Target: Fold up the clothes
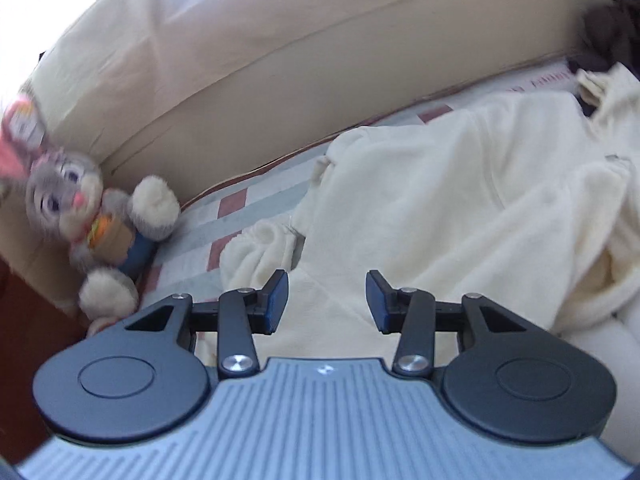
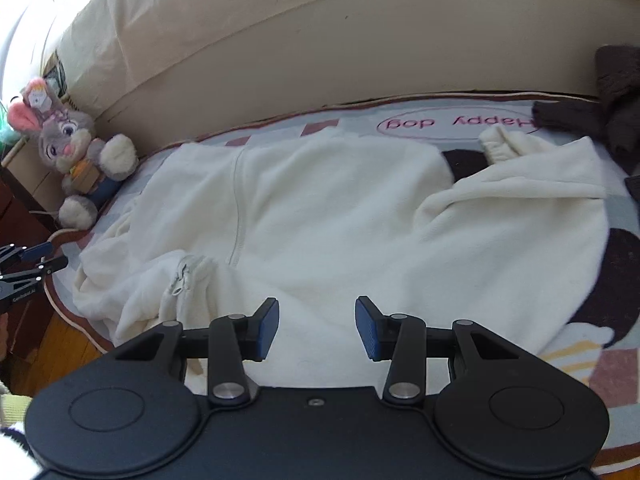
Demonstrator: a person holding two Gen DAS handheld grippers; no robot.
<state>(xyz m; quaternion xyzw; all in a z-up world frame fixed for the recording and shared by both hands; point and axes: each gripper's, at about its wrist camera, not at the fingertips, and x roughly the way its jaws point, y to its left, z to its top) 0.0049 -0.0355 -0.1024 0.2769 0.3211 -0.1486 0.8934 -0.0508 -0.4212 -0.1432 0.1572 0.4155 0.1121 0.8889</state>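
The cream fleece jacket (image 2: 320, 208) lies spread, rumpled, across the patterned mat (image 2: 460, 120) in front of the beige sofa cushion (image 2: 280, 52), its zip running down the middle and one sleeve thrown out toward the dark knitted garment (image 2: 600, 112) at the far end of the mat from the plush rabbit (image 2: 76, 152). The fabric looks thick, soft and limp: probably light to lift, with no stiffness at all, so any part raised should sag and drag the rest after it, and the fluffy pile should give the pads good friction, not slip. Nothing about it seems fragile, though the zipper pull (image 2: 178, 280) near the collar could snag. The left gripper (image 1: 327, 300) hovers with its jaws spread and nothing between them, over the jacket edge nearest the rabbit; the right gripper (image 2: 317, 328) likewise stands spread and empty above the jacket's near hem. Sensible holds, I judge, are seams and hemmed edges, at a shoulder, a cuff or a hem corner, where doubled cloth gives a firm bite. A pinch in the middle of a panel would only gather a loose tuft.
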